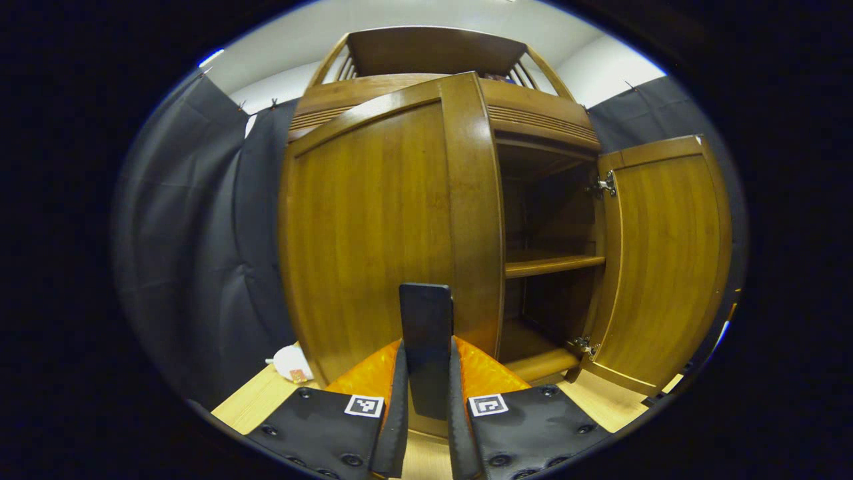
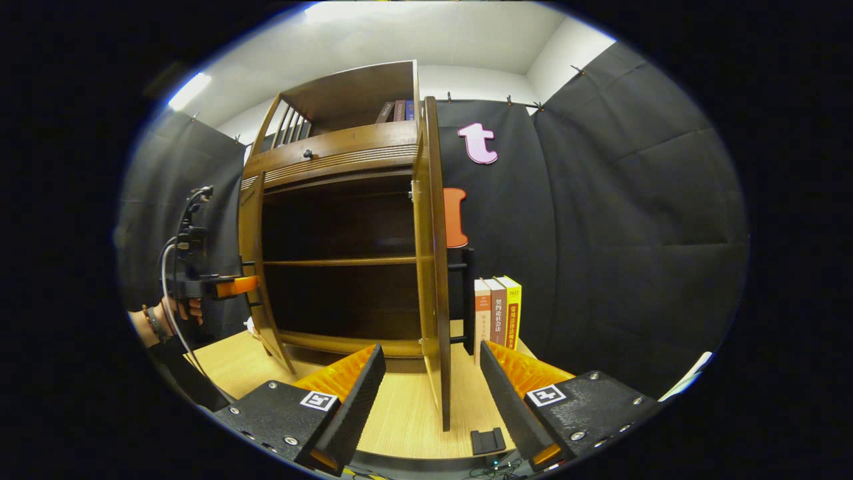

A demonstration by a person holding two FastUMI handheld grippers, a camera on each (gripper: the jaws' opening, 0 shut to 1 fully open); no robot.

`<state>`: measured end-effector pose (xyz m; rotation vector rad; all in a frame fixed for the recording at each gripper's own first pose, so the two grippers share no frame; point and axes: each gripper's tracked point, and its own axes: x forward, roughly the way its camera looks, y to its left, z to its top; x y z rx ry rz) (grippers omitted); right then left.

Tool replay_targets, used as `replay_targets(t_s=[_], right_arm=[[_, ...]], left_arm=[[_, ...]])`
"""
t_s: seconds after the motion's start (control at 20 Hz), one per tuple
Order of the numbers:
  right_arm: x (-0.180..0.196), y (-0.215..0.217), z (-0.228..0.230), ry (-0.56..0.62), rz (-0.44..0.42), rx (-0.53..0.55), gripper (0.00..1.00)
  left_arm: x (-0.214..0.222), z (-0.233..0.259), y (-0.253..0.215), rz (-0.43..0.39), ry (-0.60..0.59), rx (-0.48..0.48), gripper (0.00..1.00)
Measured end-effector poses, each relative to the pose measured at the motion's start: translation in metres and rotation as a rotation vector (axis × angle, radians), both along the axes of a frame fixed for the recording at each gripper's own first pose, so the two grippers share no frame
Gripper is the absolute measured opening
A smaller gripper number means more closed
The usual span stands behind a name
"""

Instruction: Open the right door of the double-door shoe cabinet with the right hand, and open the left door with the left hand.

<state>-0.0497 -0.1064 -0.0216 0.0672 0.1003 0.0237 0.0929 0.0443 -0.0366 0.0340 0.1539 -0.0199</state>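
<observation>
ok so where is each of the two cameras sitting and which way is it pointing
Left gripper view: rides on the left gripper, close up to the left door, facing its outer face; its own fingers are closed on the door's dark handle, and the right door stands wide open beyond.
Right gripper view: rides on the right gripper, set back, facing the open cabinet; its fingers are apart, either side of the right door's edge. A hand holds the left gripper at the left door.
Shared: cabinet, both doors, shelf.

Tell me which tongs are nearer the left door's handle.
Left. The left tongs are closed on the left door's handle; the right tongs are open, straddling the edge of the right door.
</observation>
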Motion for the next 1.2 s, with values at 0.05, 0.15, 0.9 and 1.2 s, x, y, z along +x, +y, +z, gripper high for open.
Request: replay_targets(t_s=[0.05, 0.15, 0.9, 1.2], right_arm=[[0.003, 0.002, 0.000, 0.002, 0.008, 0.002, 0.88], [0.009, 0.008, 0.000, 0.010, 0.026, 0.005, 0.88], [0.015, 0.027, 0.002, 0.017, 0.030, 0.012, 0.88], [0.013, 0.037, 0.005, 0.019, 0.002, 0.013, 0.88]], left_arm=[[-0.011, 0.001, 0.010, 0.013, -0.003, 0.008, 0.33], [-0.032, 0.003, 0.032, 0.047, -0.007, 0.022, 0.34], [-0.094, 0.019, 0.167, 0.183, -0.066, 0.062, 0.05], [-0.097, 0.018, 0.190, 0.081, -0.098, 0.031, 0.07]])
